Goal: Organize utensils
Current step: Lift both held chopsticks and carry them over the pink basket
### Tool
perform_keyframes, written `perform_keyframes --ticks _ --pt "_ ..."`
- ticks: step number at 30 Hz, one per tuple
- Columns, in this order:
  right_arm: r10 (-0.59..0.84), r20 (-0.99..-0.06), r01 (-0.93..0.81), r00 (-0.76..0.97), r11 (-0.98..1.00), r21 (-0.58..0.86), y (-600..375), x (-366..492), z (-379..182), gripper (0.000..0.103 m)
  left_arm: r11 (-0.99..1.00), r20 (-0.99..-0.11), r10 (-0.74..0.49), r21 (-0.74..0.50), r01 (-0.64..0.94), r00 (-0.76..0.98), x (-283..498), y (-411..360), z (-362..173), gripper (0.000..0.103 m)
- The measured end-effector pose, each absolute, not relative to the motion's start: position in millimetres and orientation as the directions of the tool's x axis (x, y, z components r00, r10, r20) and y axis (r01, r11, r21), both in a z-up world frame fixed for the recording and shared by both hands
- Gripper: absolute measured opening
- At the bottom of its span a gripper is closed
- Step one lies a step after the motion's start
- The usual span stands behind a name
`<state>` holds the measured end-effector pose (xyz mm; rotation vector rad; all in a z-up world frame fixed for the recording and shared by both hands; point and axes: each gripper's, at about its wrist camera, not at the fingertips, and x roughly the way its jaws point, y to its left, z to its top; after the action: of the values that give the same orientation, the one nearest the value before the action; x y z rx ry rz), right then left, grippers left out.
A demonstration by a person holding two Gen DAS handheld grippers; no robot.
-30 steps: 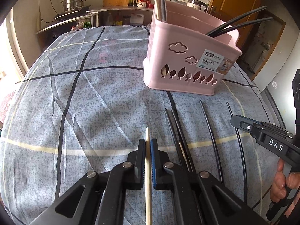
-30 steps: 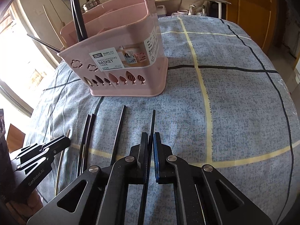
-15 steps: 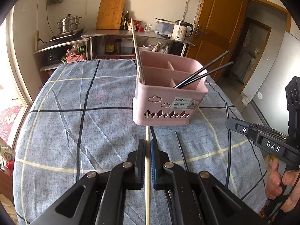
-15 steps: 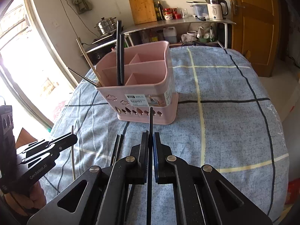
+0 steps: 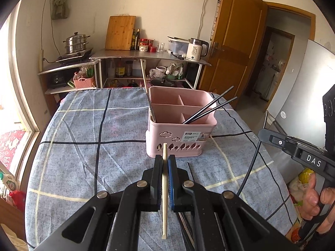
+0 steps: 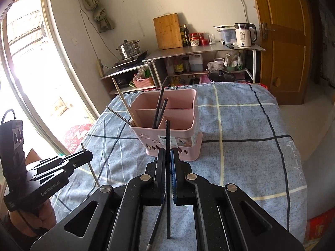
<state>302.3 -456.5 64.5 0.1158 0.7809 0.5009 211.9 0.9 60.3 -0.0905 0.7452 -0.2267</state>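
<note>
A pink utensil basket (image 5: 181, 129) (image 6: 167, 125) with several compartments stands on the blue checked cloth. It holds two black chopsticks (image 5: 211, 107) (image 6: 159, 108) and a pale wooden one (image 5: 143, 73) (image 6: 123, 101). My left gripper (image 5: 165, 161) is shut on a pale wooden chopstick (image 5: 165, 188), lifted above the cloth in front of the basket. My right gripper (image 6: 167, 153) is shut on a black chopstick (image 6: 167, 167), also lifted, pointing at the basket. The right gripper (image 5: 293, 148) shows at the right of the left wrist view; the left gripper (image 6: 60, 167) shows at the left of the right wrist view.
More black chopsticks lie on the cloth below the grippers (image 5: 189, 169) (image 6: 156, 223). The table (image 5: 83, 146) is covered by the cloth; its edges fall away left and right. A kitchen shelf (image 5: 146, 54) with pots and a kettle stands behind the table.
Both grippers have risen from the cloth, each carrying its chopstick up. The basket now appears farther and lower in both views.
</note>
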Motion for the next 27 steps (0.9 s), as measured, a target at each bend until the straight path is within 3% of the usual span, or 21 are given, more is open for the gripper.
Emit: perform_keyframes --ticks 27 --pt "0.498 -0.619 -0.461 0.607 0.855 0.236 -463.3 246.3 83.3 0.005 0.966 -0.667 -0.257 -0.168 0.195 0.699 143.6 5.4 76.8 0.005"
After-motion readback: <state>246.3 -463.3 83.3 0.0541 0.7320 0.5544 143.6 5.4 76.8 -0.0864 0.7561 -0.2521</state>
